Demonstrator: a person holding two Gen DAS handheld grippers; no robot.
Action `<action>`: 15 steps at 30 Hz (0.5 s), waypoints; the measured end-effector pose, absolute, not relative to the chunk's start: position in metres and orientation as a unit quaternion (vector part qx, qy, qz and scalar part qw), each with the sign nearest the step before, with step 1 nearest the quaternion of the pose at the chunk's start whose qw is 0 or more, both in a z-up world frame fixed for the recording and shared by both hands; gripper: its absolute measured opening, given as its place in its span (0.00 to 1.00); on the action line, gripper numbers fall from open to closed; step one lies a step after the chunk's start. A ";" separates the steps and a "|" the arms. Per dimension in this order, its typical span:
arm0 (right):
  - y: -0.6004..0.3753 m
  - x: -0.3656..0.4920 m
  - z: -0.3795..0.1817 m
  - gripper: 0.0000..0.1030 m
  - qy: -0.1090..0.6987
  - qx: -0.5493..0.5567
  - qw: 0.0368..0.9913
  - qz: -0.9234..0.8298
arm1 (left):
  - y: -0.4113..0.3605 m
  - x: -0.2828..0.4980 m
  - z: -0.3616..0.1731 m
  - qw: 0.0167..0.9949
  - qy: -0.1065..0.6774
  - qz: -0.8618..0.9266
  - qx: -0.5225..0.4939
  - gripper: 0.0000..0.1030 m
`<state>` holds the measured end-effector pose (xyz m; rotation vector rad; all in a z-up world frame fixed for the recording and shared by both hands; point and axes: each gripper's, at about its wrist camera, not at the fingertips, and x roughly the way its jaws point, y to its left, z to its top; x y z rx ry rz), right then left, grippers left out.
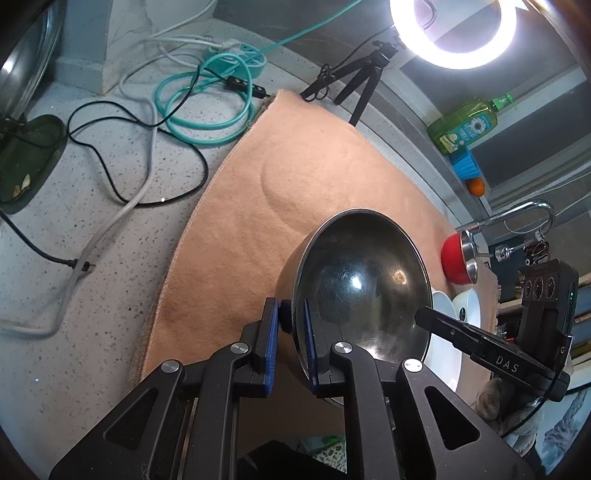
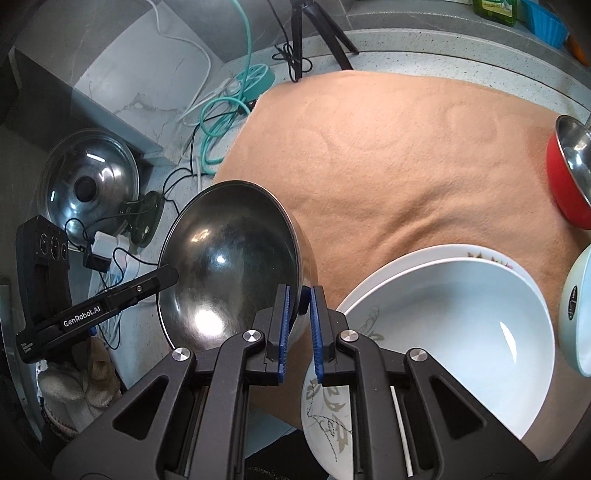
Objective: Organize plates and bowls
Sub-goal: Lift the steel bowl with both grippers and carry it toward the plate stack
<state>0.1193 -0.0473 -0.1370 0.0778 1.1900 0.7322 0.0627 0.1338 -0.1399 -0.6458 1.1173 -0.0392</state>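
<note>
A steel bowl [image 1: 362, 280] is held up above the orange cloth [image 1: 295, 177]; it also shows in the right wrist view [image 2: 229, 266]. My left gripper [image 1: 291, 314] is shut on its left rim. My right gripper [image 2: 299, 299] is shut on its right rim, and shows in the left wrist view [image 1: 421, 314]. White plates [image 2: 454, 321] are stacked on the cloth [image 2: 406, 155] at the lower right, beside a patterned white bowl [image 2: 325, 417]. A red bowl with a steel lining [image 2: 569, 173] sits tilted at the right edge.
Cables and a teal power strip [image 1: 236, 61] lie on the speckled counter [image 1: 74, 258] to the left. A pot lid [image 2: 88, 184] leans at the far left. A tripod [image 1: 362, 85], a ring light [image 1: 454, 33], a dish soap bottle [image 1: 465, 125] and a faucet [image 1: 517, 218] stand behind.
</note>
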 end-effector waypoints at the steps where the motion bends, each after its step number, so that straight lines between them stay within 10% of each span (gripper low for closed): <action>1: -0.046 0.119 -0.139 0.11 0.549 0.035 0.764 0.338 | 0.134 0.062 -0.141 0.799 0.521 -0.017 -0.301 0.11; 15: -0.044 0.115 -0.148 0.11 0.559 0.035 0.753 0.344 | 0.136 0.059 -0.148 0.792 0.530 -0.011 -0.302 0.11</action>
